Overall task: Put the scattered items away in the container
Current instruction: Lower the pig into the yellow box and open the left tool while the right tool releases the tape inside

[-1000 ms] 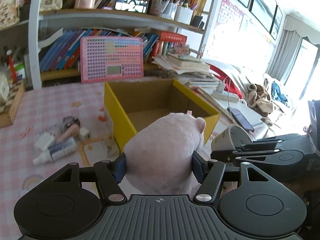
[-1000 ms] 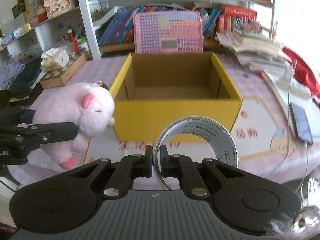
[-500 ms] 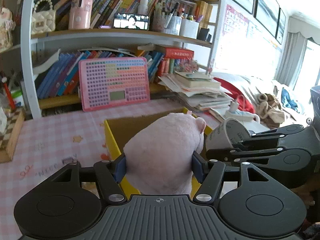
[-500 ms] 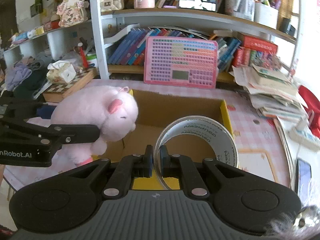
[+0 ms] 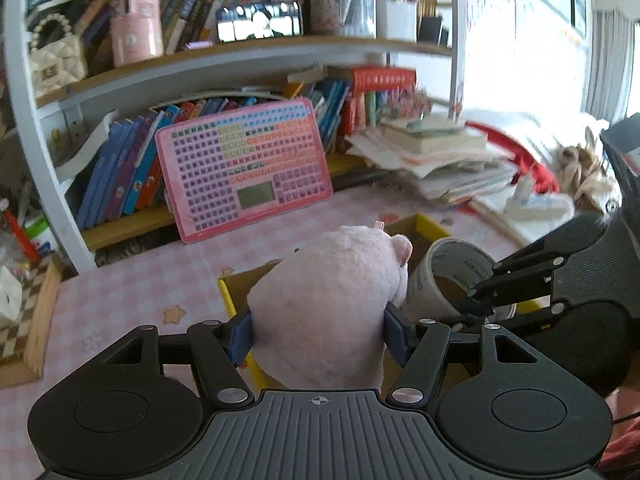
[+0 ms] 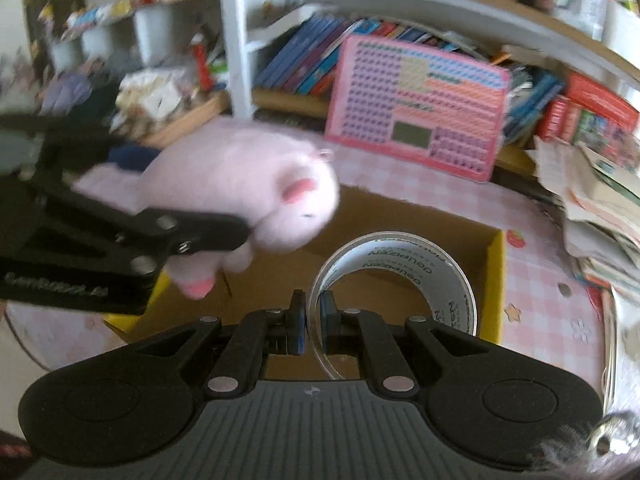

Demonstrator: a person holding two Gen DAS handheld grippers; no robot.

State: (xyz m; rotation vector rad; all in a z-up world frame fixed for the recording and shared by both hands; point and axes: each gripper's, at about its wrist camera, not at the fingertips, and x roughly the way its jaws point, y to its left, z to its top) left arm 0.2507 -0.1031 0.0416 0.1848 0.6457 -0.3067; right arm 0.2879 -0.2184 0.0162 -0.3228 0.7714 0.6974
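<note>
Left gripper [image 5: 318, 330] clamps pink plush pig [image 5: 328, 304] above yellow box [image 6: 494, 280] | right gripper [image 6: 313, 322] pinches tape roll [image 6: 394, 276] wall, over box opening | step: carry-in | next: you lower both, then release inside.

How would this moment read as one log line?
left gripper: holds plush pig | right gripper: pinches tape roll | both over yellow box

Left hand-held gripper [image 5: 318, 330] half-spread, apparently clamping; right hand-held gripper [image 6: 313, 322] pinched shut.
</note>
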